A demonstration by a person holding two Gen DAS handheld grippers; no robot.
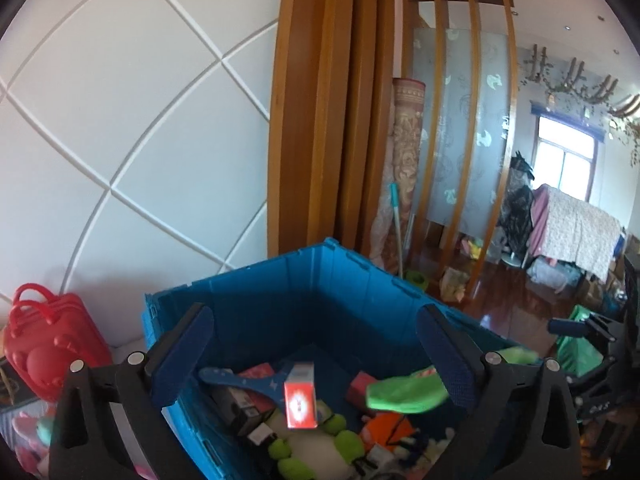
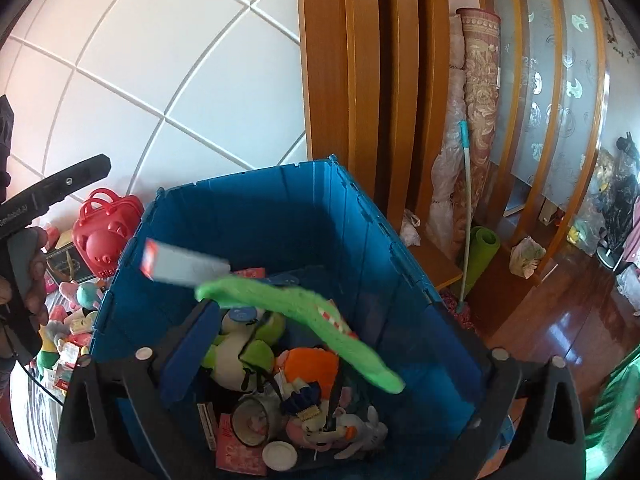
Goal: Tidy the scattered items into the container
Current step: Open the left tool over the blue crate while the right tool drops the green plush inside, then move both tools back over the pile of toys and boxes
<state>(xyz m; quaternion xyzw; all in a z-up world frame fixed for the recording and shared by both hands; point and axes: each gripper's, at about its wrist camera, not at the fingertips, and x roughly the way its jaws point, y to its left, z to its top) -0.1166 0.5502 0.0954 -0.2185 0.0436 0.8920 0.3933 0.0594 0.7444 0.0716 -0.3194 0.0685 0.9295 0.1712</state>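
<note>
Both claws gape above blue crate [image 2: 280, 216]; red box [image 1: 301, 404] and green sock [image 2: 304, 312] airborne

Prob. a home living rm, wood floor [image 1: 516, 304], rolled rug [image 2: 482, 92], laundry rack [image 1: 576, 224], window [image 1: 566, 156]

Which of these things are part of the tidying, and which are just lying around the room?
Part of the job:
- big blue plastic crate
- small red-and-white carton, falling in
- floppy green felt strip, falling in
- both open claws, left claw and right claw

Just lying about:
- rolled patterned rug
- teal-handled mop
</note>
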